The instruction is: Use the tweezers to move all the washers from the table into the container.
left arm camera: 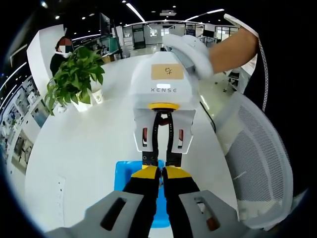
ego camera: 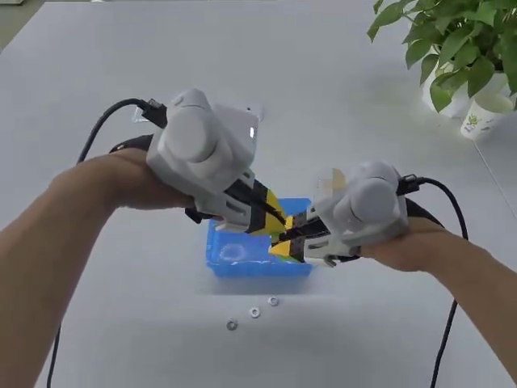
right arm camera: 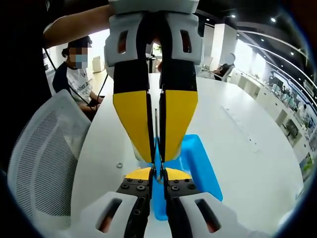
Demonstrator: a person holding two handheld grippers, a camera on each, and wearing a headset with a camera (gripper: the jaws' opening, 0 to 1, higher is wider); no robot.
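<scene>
blue container [ego camera: 242,263] directly below my fingertips, contents too faint to tell | three washers [ego camera: 255,312] on table just past it, nearer me | left gripper [ego camera: 277,221] and right gripper [ego camera: 280,245] tip to tip, both finger pairs pinching thin tweezers [right arm camera: 156,126]

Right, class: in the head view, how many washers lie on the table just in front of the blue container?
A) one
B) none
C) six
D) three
D: three washers lie in a short slanted row on the table, just on the near side of the container.
</scene>
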